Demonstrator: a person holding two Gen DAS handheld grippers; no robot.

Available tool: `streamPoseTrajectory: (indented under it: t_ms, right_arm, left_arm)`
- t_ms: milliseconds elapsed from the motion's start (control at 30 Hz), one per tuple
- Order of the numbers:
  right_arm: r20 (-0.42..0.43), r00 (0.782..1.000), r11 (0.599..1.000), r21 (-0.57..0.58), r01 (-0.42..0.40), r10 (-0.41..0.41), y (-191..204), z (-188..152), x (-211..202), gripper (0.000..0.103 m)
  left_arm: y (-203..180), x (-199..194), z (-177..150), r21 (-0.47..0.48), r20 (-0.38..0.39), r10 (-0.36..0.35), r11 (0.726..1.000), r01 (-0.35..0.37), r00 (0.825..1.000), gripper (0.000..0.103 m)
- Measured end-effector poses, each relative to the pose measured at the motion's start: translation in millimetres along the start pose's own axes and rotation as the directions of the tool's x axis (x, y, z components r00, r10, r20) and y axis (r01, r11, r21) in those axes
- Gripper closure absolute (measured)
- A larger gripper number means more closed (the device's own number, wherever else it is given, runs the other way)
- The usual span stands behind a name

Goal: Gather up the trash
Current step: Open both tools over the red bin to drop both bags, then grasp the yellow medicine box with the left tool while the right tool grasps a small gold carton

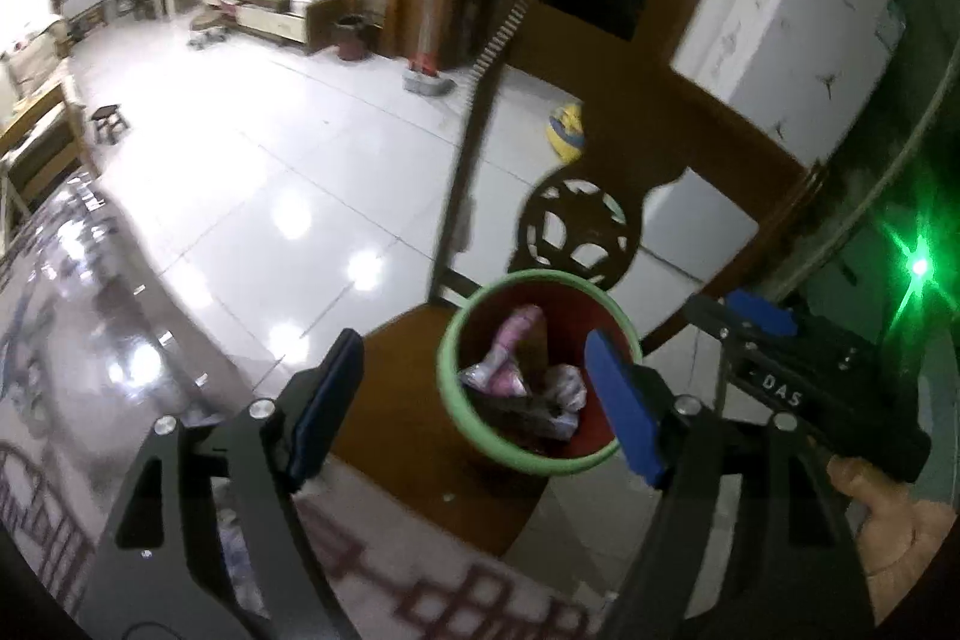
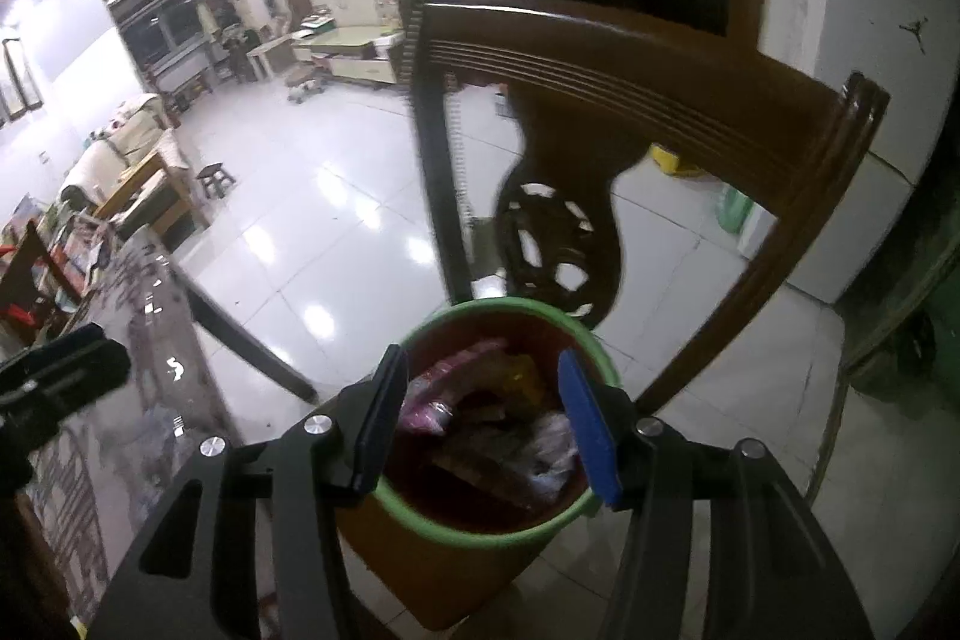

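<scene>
Hovering above the round red bin with a green rim (image 2: 543, 523), which sits on the brown wooden seat of a carved dark-wood chair (image 2: 630, 58), both tools are empty. Right gripper (image 2: 480, 421): blue pads spread wide, nothing between them, poised directly over the bin's mouth. Left gripper (image 1: 474, 400): likewise spread and empty, the bin (image 1: 456, 400) seen between its pads but a little further off. Trash already inside: crumpled pink-and-white plastic wrappers (image 1: 510, 358) and clear film, heaped loosely. Glossy patterned worktop (image 1: 78, 340) lies to the left, its edge just beside the chair seat. Judgement: a drop seems done, or the next piece is yet to be fetched; no loose litter is plainly visible on the worktop from here. To do the step well, pads should stay wide when clearing the rim, lifting straight up to avoid tipping the light bin off the seat. Next pick should approach low and flat, since thin wrappers slip. Frames are motion-blurred; finer details uncertain.
</scene>
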State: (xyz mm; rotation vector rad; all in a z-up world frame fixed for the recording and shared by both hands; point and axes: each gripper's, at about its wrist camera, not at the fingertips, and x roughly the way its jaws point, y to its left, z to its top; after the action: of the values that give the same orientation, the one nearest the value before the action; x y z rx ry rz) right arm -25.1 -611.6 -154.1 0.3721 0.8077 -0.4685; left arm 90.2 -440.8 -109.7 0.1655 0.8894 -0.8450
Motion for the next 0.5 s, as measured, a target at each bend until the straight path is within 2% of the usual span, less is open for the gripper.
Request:
streamPoseTrajectory:
  t_ms: [133,300,367,400,500]
  right_arm:
    - [-0.012,0.996,0.995,-0.054,-0.088,0.088,47.1,-10.8,-12.8,0.049]
    - [-0.075,0.976,0.963,-0.166,-0.213,0.203,119.5,-37.4,-22.8,0.046]
    - [-0.124,0.96,0.936,-0.219,-0.274,0.252,154.4,-54.2,-25.9,0.046]
    - [-0.153,0.949,0.92,-0.246,-0.306,0.275,172.1,-64.1,-27.2,0.046]
    - [-0.254,0.91,0.848,-0.345,-0.402,0.328,226.9,-99.0,-32.6,0.046]
  left_arm:
    - [38.3,-56.4,-24.2,-0.049,0.051,0.047,0.998,-0.044,0.998,0.025]
    - [100.1,-130.8,-77.2,-0.114,0.069,0.178,0.979,-0.169,0.982,0.025]
    - [125.1,-153.1,-97.9,-0.16,0.056,0.222,0.964,-0.211,0.973,0.025]
    - [143.9,-170.4,-113.7,-0.203,0.049,0.258,0.948,-0.244,0.965,0.025]
    - [180.7,-202.4,-145.9,-0.285,0.034,0.328,0.909,-0.305,0.944,0.025]
